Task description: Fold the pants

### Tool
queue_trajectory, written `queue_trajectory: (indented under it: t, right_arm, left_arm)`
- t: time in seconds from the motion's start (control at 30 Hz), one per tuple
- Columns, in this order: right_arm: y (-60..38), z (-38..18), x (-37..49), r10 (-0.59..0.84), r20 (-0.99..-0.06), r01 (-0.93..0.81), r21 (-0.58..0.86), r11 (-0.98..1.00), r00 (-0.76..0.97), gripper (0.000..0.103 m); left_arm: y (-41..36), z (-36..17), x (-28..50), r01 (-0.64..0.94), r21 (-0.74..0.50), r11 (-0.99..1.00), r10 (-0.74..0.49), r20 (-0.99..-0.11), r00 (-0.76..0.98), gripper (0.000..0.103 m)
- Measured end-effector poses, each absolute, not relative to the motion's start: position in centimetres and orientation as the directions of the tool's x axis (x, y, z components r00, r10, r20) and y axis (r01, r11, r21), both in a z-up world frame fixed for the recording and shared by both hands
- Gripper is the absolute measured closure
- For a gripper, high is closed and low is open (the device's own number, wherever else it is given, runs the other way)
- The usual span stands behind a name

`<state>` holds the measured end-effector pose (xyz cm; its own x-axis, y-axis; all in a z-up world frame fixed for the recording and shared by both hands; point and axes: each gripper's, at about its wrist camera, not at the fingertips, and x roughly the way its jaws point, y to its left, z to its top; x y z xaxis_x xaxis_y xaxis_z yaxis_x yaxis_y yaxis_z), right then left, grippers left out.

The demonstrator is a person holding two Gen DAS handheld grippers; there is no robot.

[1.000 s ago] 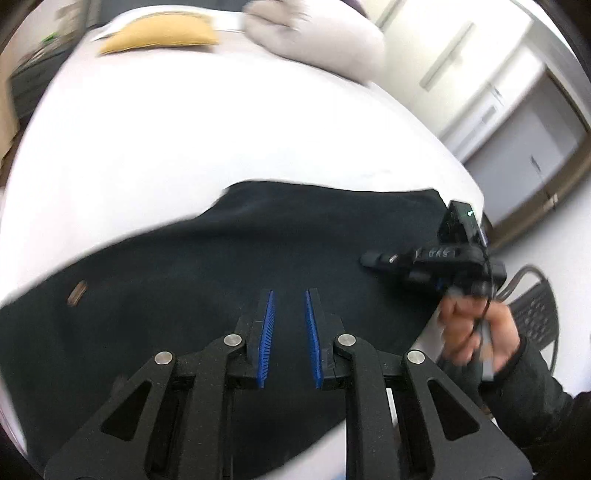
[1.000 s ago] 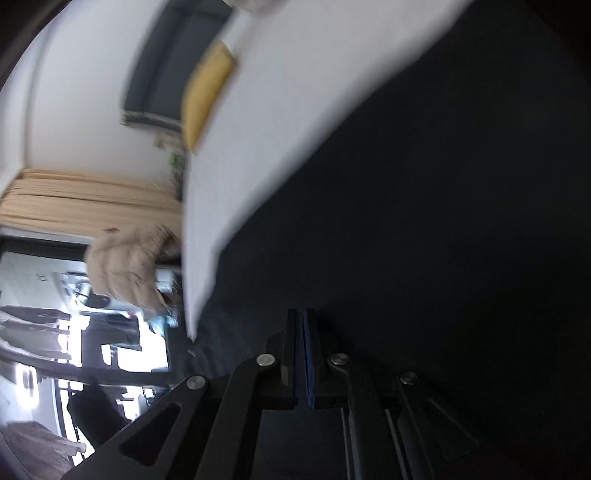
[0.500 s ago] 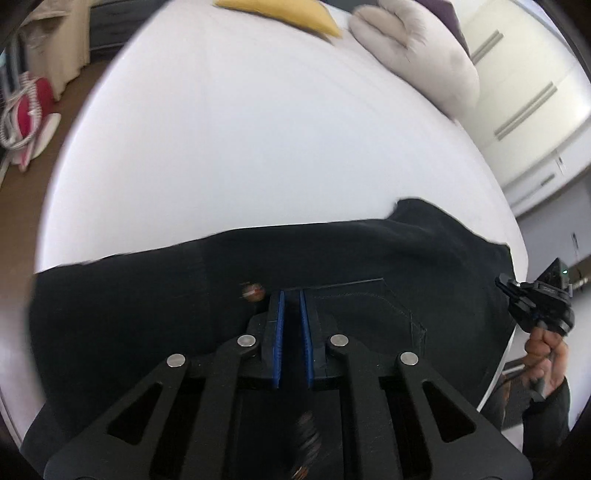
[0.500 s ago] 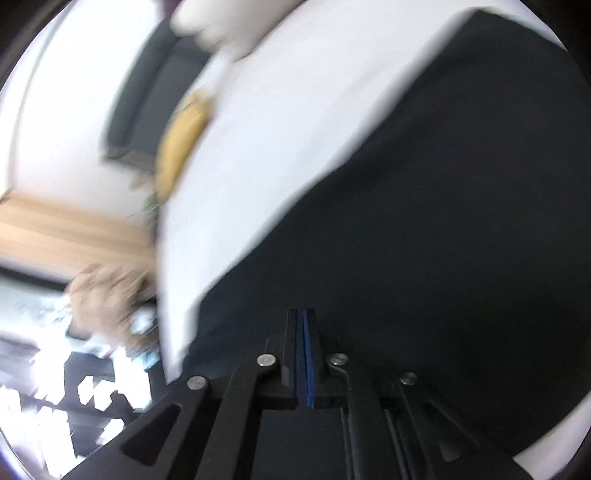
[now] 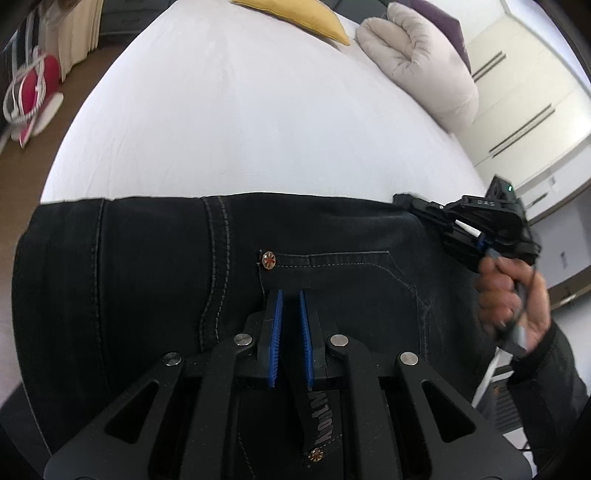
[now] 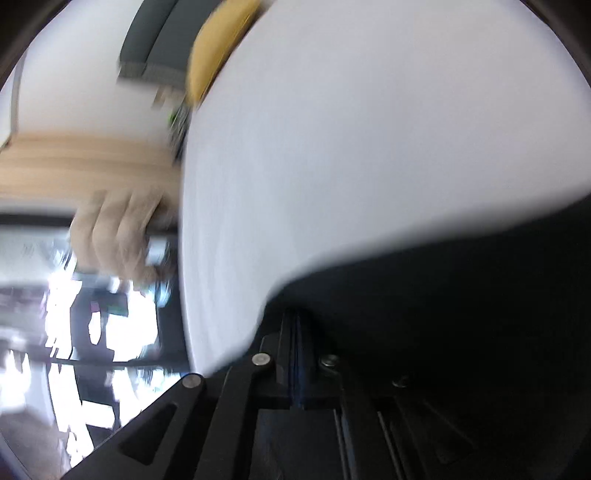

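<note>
the black pants [image 5: 147, 288] lie spread across the near edge of the white bed [image 5: 258, 122]. the left tool [image 5: 290, 295] pinches a belt loop at the waistband between its blue pads. the right tool [image 5: 402, 201] is clamped on the far edge of the pants; its own view is blurred, jaws together.

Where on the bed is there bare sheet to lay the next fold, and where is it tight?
Free: the broad white sheet between the pants and the yellow pillow, and leftward to the bed's edge. Tight: the far right corner, taken by the grey duvet roll, and the pants' right end, where the right gripper is working.
</note>
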<state>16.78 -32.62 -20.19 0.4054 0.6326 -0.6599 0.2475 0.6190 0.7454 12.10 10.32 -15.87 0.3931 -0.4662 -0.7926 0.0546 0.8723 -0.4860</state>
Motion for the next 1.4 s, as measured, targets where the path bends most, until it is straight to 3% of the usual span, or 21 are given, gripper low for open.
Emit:
queue_trajectory:
  t: [0.07,0.13,0.27,0.33,0.37,0.4,0.47,0.73,0.97,1.03,1.1,1.17,1.2,1.3,1.4]
  right_arm:
    - [-34.7,-20.1,15.9,0.582,-0.661,0.322,0.746,0.583,0.474,0.103]
    - [-35.4,-18.4,14.4,0.555,-0.664,0.323,0.739,0.591,0.502,0.097]
    - [-33.6,-16.9,10.5,0.68,-0.599,0.18,0.791,0.585,0.423,0.093]
    - [-32.5,-18.4,9.4,0.684,-0.62,0.18,0.777,0.603,0.385,0.091]
    - [-32.8,-19.2,8.7,0.671,-0.632,0.21,0.769,0.604,0.387,0.092]
    - [-34.1,-20.3,7.9,0.677,-0.614,0.252,0.787,0.563,0.407,0.103]
    - [-38.6,-22.0,5.5,0.685,-0.526,0.329,0.85,0.411,0.504,0.103]
    - [-52.9,-20.3,-3.4,0.447,-0.553,0.417,0.83,0.371,0.703,0.103]
    - [-64.1,-17.7,-7.9,0.091,-0.652,0.593,0.732,0.337,0.753,0.103]
    - [-64.9,-15.3,-8.7,0.014,-0.668,0.619,0.697,0.362,0.744,0.094]
    - [-62.7,-13.7,-8.4,0.075,-0.615,0.543,0.742,0.393,0.785,0.094]
    - [-57.5,-13.4,-6.6,0.246,-0.56,0.426,0.793,0.437,0.791,0.089]
    - [-54.0,-13.6,-5.4,0.308,-0.554,0.391,0.8,0.456,0.774,0.084]
    - [-44.5,-16.4,-2.5,0.537,-0.533,0.312,0.837,0.45,0.654,0.083]
    - [-39.0,-18.9,-0.7,0.624,-0.553,0.3,0.83,0.469,0.553,0.083]
  left_arm:
    - [10.4,-15.8,11.9,0.056,-0.489,0.87,-0.469,-0.789,0.397,0.093]
    - [11.0,-15.6,11.4,0.052,-0.492,0.869,-0.469,-0.787,0.401,0.093]
    - [10.4,-15.8,11.4,0.045,-0.473,0.88,-0.448,-0.795,0.408,0.093]
    - [10.2,-15.6,11.4,0.047,-0.459,0.887,-0.437,-0.802,0.408,0.093]
    - [10.1,-15.5,11.2,0.049,-0.457,0.888,-0.435,-0.802,0.409,0.093]
    - [10.0,-15.5,11.1,0.051,-0.456,0.888,-0.435,-0.801,0.412,0.093]
    - [9.6,-15.6,10.8,0.054,-0.458,0.887,-0.437,-0.797,0.416,0.093]
    - [8.4,-14.8,9.6,0.094,-0.375,0.922,-0.378,-0.821,0.427,0.093]
    - [8.7,-13.5,6.9,0.101,-0.328,0.939,-0.338,-0.831,0.442,0.093]
    - [8.2,-12.3,5.7,0.101,-0.309,0.946,-0.319,-0.83,0.457,0.093]
    - [7.1,-11.3,4.8,0.128,-0.353,0.927,-0.37,-0.804,0.466,0.093]
    - [4.8,-10.9,4.8,0.179,-0.409,0.895,-0.444,-0.779,0.442,0.093]
    - [2.8,-11.0,5.3,0.215,-0.436,0.874,-0.486,-0.77,0.414,0.093]
    - [-1.1,-11.9,7.2,0.259,-0.538,0.802,-0.597,-0.724,0.346,0.093]
    - [-3.5,-13.8,9.7,0.236,-0.582,0.778,-0.628,-0.72,0.295,0.093]
